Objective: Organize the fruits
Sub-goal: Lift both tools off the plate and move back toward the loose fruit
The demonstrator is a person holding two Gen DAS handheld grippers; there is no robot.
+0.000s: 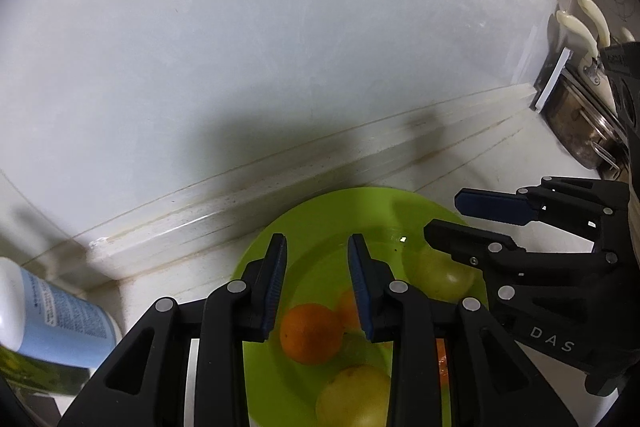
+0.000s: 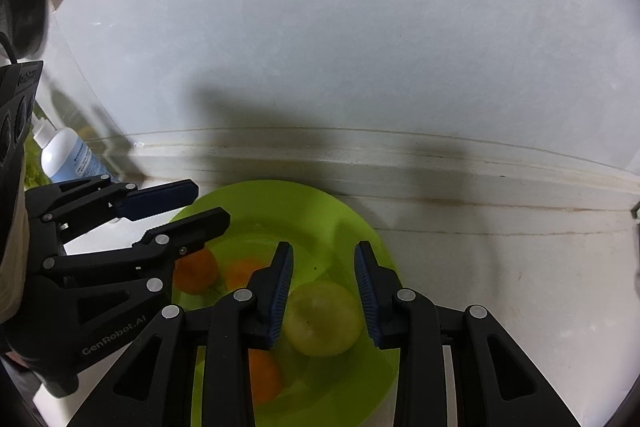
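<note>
Above the green plate point(image 2: 352, 223), both the left gripper point(image 1: 317, 259) and right gripper point(image 2: 323, 267) are held wide apart, an orange point(image 1: 310, 333) and a yellow-green fruit point(image 2: 324, 319) seen below

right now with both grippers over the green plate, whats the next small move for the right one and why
Probably lower the right gripper a little and close on the yellow-green fruit. Its jaws are open, the fruit sits between and just below the fingertips on the green plate, and the left gripper is off to the side.
</note>
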